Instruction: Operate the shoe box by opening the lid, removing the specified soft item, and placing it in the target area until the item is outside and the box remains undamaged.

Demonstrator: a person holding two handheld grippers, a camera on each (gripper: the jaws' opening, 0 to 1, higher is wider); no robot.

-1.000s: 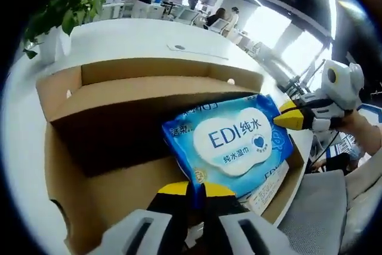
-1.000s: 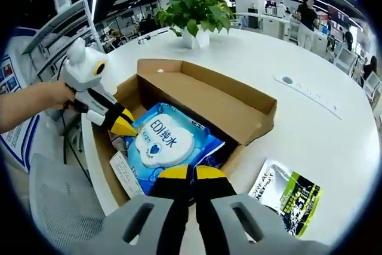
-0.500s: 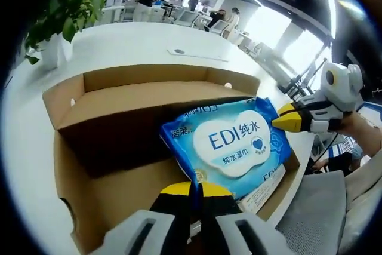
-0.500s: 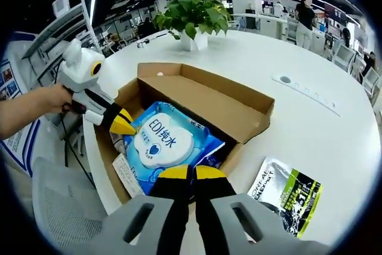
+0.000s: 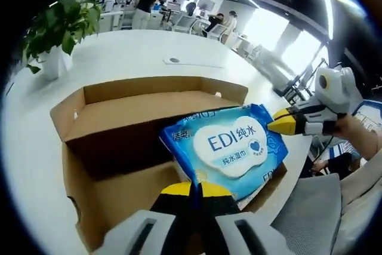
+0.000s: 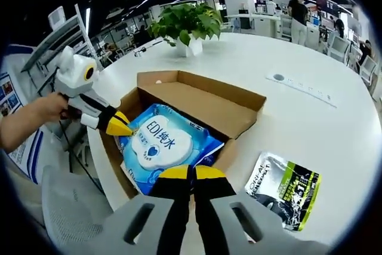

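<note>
Blue and white, the wipes pack (image 5: 230, 150) sits tilted above the open cardboard box (image 5: 113, 117), pinched at two opposite edges. In the left gripper view, the left gripper (image 5: 195, 190) has its yellow-tipped jaws closed together on the pack's near lower edge, while the right gripper (image 5: 282, 124) comes in from the right, held by a hand (image 5: 357, 141), its yellow tip touching the pack's far corner. In the right gripper view the same hold shows from the other side: the right gripper (image 6: 192, 175) clamps the pack (image 6: 164, 147) at its near edge with jaws pressed narrow, and the left gripper (image 6: 118, 125), held by a hand (image 6: 42, 111), bites the pack's opposite corner. The pack is partly over the box (image 6: 197, 97), whose lid flap stands open behind it. The box rests on a round white table (image 6: 310, 117). A green and black pouch (image 6: 283, 188) lies flat on the table just beside the box. A potted plant (image 6: 185, 25) stands farther back on the table. A grey chair (image 6: 77, 207) is near the table's edge.
</note>
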